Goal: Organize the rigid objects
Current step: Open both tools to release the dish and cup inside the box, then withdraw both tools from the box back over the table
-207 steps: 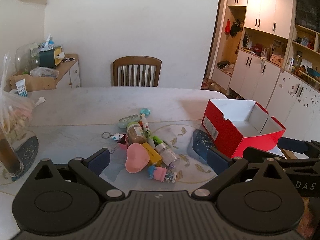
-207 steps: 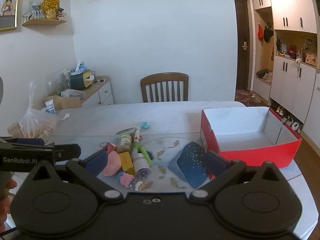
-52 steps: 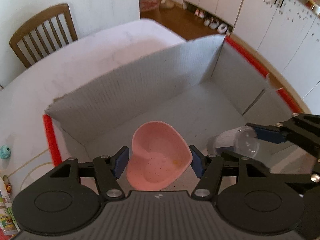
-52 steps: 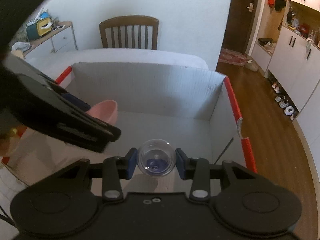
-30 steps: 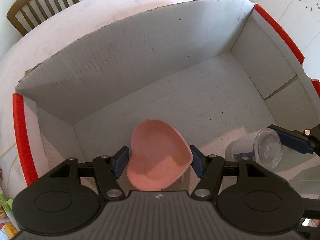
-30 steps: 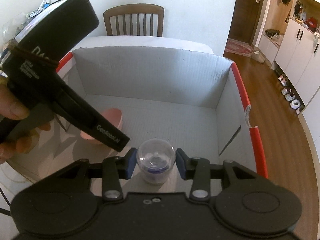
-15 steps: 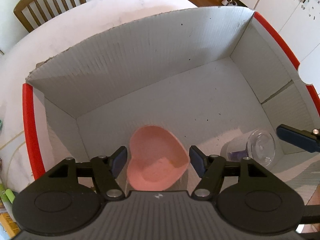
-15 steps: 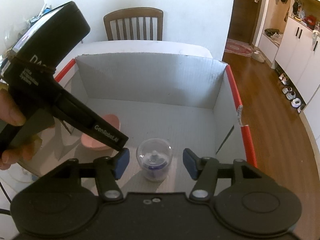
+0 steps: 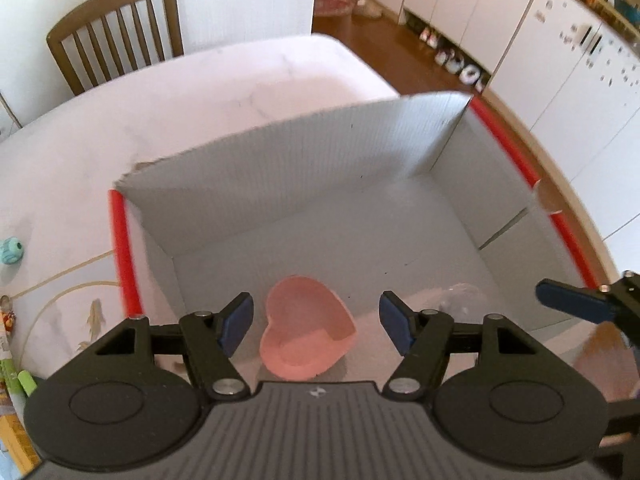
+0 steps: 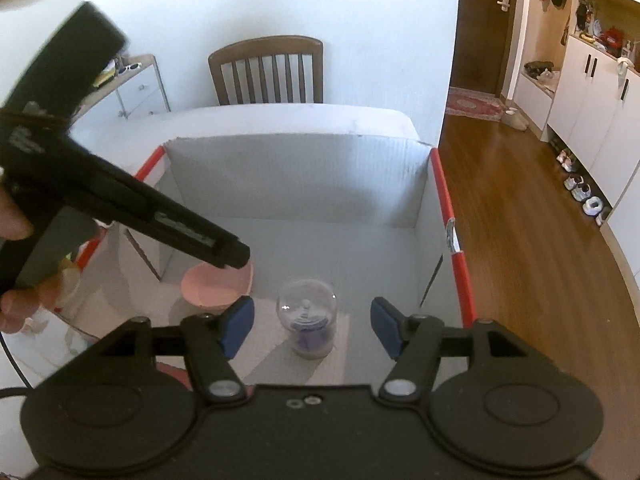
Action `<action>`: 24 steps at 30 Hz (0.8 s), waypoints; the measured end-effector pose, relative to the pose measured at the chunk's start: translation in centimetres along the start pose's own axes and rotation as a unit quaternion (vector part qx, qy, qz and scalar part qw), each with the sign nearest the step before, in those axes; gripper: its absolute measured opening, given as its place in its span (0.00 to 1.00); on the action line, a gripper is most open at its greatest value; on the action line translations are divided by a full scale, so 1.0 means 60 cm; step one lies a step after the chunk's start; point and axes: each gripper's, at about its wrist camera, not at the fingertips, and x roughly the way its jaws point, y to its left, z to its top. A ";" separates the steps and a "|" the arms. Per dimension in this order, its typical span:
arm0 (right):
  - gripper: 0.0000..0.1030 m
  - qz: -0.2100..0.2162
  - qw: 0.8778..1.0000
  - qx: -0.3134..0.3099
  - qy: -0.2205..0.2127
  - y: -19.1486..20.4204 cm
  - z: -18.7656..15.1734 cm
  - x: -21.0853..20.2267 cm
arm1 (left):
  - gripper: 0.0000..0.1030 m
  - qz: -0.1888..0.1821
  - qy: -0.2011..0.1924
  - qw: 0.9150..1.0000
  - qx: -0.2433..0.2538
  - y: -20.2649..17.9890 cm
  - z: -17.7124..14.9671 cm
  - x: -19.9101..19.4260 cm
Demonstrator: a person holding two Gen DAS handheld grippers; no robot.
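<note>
Both your left gripper and right gripper now gape wide above the box, leaving pink heart dish and clear jar at lower centre inside, while clutter at lower left awaits.

Pink heart-shaped dish, box grey and ribbed inside with red rim, clear jar with purple contents, black left claw and right claw with blue pads, white marbled counter, brown slatted chair, brown wood floor.
</note>
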 end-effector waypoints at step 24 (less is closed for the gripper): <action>0.82 0.018 0.998 0.028 -0.058 0.131 -0.004 -0.091 | 0.68 -0.005 -0.150 0.989 -0.005 0.120 -0.150 -0.223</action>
